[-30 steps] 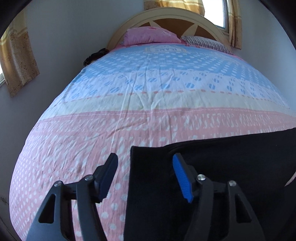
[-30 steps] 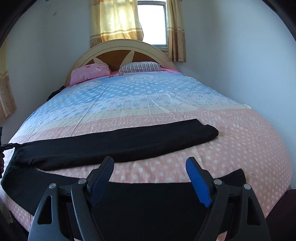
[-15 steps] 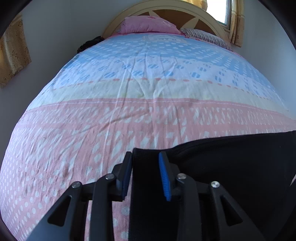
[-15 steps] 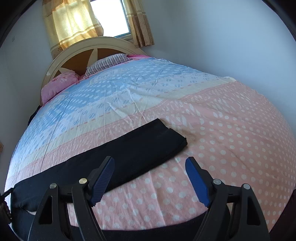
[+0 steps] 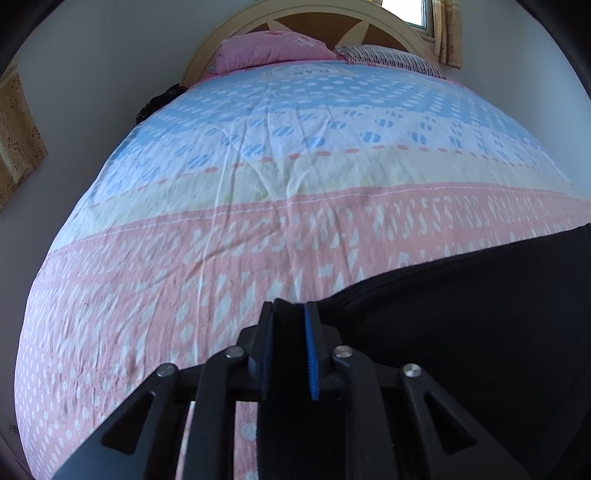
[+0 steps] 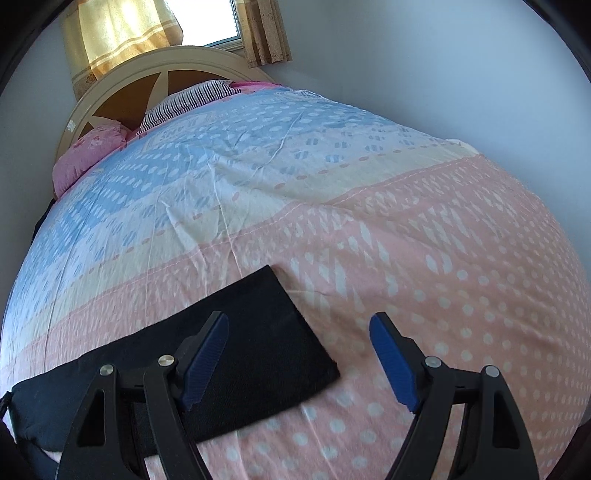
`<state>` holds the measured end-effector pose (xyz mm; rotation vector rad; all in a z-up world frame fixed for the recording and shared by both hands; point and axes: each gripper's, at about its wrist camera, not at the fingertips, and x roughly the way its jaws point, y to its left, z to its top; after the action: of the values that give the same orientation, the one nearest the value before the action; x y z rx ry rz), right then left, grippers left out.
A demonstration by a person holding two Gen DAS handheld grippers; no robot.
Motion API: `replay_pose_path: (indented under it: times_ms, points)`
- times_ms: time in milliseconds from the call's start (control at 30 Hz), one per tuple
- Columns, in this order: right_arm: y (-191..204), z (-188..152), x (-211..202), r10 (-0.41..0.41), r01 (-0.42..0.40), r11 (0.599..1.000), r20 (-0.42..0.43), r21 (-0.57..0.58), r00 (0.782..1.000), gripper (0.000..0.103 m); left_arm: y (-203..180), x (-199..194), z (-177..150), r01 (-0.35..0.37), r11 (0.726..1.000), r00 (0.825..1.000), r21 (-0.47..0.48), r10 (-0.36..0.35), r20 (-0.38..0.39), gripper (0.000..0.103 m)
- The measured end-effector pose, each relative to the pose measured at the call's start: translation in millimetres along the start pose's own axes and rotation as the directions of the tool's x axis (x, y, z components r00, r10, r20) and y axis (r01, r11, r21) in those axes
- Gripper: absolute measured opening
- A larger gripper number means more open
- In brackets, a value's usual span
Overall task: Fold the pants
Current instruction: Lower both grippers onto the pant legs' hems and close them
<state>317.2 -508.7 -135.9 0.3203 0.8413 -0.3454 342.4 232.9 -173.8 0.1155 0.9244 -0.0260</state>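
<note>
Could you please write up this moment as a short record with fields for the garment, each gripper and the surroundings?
garment: black pants, lying flat across the pink end of the bedspread
left gripper: shut on an end edge of the pants
right gripper: open, above the leg end of the pants, gripping nothing
pillows: pink pillow and striped pillow at the headboard
window: curtains either side, behind the headboard
fold: not yet made
</note>
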Motion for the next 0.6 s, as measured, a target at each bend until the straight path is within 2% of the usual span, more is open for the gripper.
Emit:
replay_pose_path:
  times_ms: [300,367,400,533,567,600]
  points:
    - [17,29,62,0.03,-0.032,0.999,-0.102,-0.015,0.994,0.079,1,4,2,-0.021,0.999,1.0,-0.033,0.02,-0.013,0.023]
    - [20,30,72,0.055,-0.058,0.998,-0.133,-0.017,0.99,0.07,0,4,2,-0.022,0.999,0.999,-0.024,0.022,-0.024,0.023]
    - [23,29,77,0.073,-0.077,0.997,-0.158,-0.019,0.985,0.056,-1,4,3,-0.024,1.0,0.999,-0.015,0.024,-0.027,0.023]
    - [31,28,84,0.072,-0.083,0.995,-0.171,-0.06,0.983,0.053,-2,4,3,0.0,1.0,0.999,-0.002,0.0,-0.033,0.016]
    - [32,28,85,0.064,-0.076,0.995,-0.166,-0.066,0.984,0.049,-2,5,4,0.0,1.0,0.999,0.0,0.0,-0.035,0.015]
    - [33,29,86,0.048,-0.061,0.995,-0.163,-0.074,0.986,0.03,-3,4,4,0.002,1.0,0.999,0.002,-0.002,-0.035,0.014]
